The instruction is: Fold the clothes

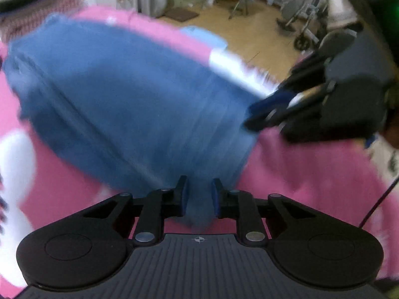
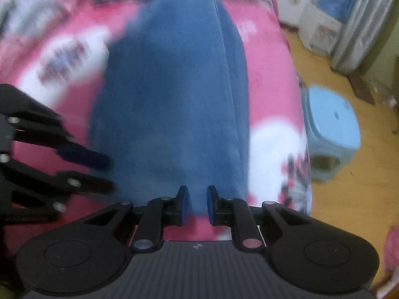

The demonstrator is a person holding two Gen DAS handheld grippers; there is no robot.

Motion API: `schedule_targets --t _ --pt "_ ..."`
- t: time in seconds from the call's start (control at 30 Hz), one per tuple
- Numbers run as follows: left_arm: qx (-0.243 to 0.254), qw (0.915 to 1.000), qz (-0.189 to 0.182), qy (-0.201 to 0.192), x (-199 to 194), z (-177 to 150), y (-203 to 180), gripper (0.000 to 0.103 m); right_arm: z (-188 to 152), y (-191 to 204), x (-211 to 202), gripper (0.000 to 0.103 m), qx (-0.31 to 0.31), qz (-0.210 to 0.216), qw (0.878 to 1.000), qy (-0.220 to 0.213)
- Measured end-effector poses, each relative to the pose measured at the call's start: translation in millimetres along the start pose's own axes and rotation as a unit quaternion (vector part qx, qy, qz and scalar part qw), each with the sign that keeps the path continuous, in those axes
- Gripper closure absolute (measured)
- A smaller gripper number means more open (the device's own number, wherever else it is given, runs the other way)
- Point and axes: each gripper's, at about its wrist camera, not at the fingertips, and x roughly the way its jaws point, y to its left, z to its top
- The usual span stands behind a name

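A blue garment (image 1: 129, 94) lies spread on a pink patterned bedspread (image 1: 311, 174), blurred by motion. My left gripper (image 1: 199, 186) is shut on a bunch of its near edge. At the right of the left wrist view, the right gripper (image 1: 249, 115) meets the garment's right corner. In the right wrist view the blue garment (image 2: 174, 87) runs away from me as a long strip. My right gripper (image 2: 197, 194) is shut on its near hem. The left gripper (image 2: 109, 174) reaches in from the left, its tips at the cloth's left edge.
A light blue plastic stool (image 2: 331, 129) stands on the wooden floor (image 2: 361, 199) beside the bed's right edge. A white cabinet (image 2: 319, 27) and curtains sit at the back. Folding metal frames and wheels (image 1: 299, 25) stand across the floor.
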Motion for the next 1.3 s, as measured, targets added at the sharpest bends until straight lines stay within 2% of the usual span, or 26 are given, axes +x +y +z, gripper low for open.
schedule_targets --t 0.07,0.17,0.27,0.37,0.43,0.5,0.53,0.57,0.6,0.67,0.77,0.83,0.93,1.03,1.1,1.17,1.23,1.3 --pt "0.005 0.9998 -0.010 -0.016 8 -13 1 0.083 -16 -3 12 0.088 0.005 -0.005 1.000 -0.013" --pt "0.013 0.9988 -0.025 -0.039 19 -32 3 0.082 -22 3 5 0.087 0.013 -0.019 0.999 -0.032" --pt "0.017 0.9971 -0.039 -0.063 26 -47 5 0.082 -10 5 -7 0.087 0.026 -0.027 0.999 -0.030" --pt "0.001 0.9939 -0.046 -0.101 7 -42 11 0.081 7 7 -25 0.087 0.033 -0.015 0.995 -0.091" --pt "-0.009 0.9925 -0.042 -0.114 7 -39 17 0.078 15 10 -20 0.087 0.033 -0.011 0.994 -0.101" --pt "-0.014 0.9950 -0.031 -0.094 23 -37 23 0.077 16 7 3 0.086 0.035 -0.020 0.996 -0.084" --pt "-0.018 0.9966 -0.028 -0.076 33 -36 26 0.079 12 3 18 0.086 0.044 -0.027 0.997 -0.062" --pt "-0.025 0.9970 -0.029 -0.067 38 -35 30 0.079 7 -4 27 0.086 0.065 -0.019 0.996 -0.059" --pt "-0.043 0.9961 -0.038 -0.067 36 -33 33 0.079 6 -9 27 0.086 0.093 -0.010 0.993 -0.069" --pt "-0.089 0.9929 -0.053 -0.058 31 -31 40 0.078 10 -16 22 0.086 0.123 -0.005 0.991 -0.061" --pt "-0.133 0.9895 -0.040 -0.040 24 -31 40 0.075 11 -13 13 0.085 0.137 -0.022 0.989 -0.050" --pt "-0.155 0.9870 -0.026 -0.034 12 -30 37 0.064 10 -6 -1 0.079 0.149 -0.031 0.987 -0.059" --pt "-0.194 0.9804 -0.015 -0.031 -6 -26 33 0.061 8 2 -24 0.062 0.167 -0.040 0.982 -0.082" --pt "-0.229 0.9719 -0.018 -0.050 -30 -21 27 0.055 2 6 -46 0.061 0.188 -0.040 0.975 -0.108" --pt "-0.237 0.9692 -0.013 -0.064 -45 -19 22 0.047 -2 7 -58 0.057 0.205 -0.038 0.971 -0.117" --pt "-0.238 0.9686 0.006 -0.070 -56 -17 13 0.043 -6 8 -71 0.049 0.228 -0.034 0.965 -0.127" --pt "-0.239 0.9677 0.030 -0.073 -65 -16 4 0.034 -11 9 -82 0.038 0.251 -0.032 0.958 -0.134" --pt "-0.239 0.9668 0.048 -0.078 -76 -17 -3 0.029 -17 10 -90 0.035 0.266 -0.029 0.956 -0.123"
